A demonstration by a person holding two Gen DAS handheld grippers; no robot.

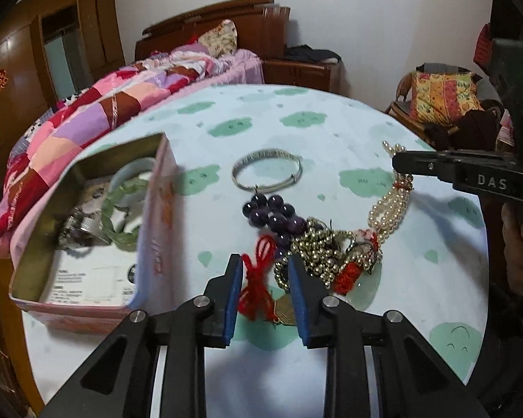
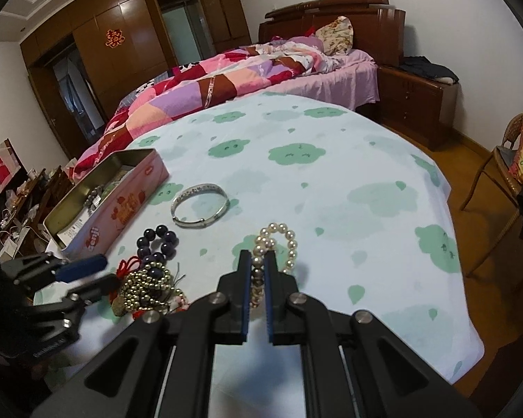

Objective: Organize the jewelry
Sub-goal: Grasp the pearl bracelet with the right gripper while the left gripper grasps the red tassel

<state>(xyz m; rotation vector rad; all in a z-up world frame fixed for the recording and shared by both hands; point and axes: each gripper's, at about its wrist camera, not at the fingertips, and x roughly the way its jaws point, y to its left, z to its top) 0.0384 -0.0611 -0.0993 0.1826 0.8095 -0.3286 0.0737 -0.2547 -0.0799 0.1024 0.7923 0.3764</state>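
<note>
The right gripper (image 2: 258, 268) is clamped on the cream pearl bead strand (image 2: 279, 244); light, limp, slippery, best pinched across bunched beads. The left gripper (image 1: 265, 271) stands part-open astride the red knotted cord (image 1: 258, 278) of the tangled pile on the desk (image 2: 331, 191). Beyond lies the stiff silver bangle (image 2: 200, 210). The pink tin box (image 2: 122, 205) reads "senji"; the gripper reads "DAS".
</note>
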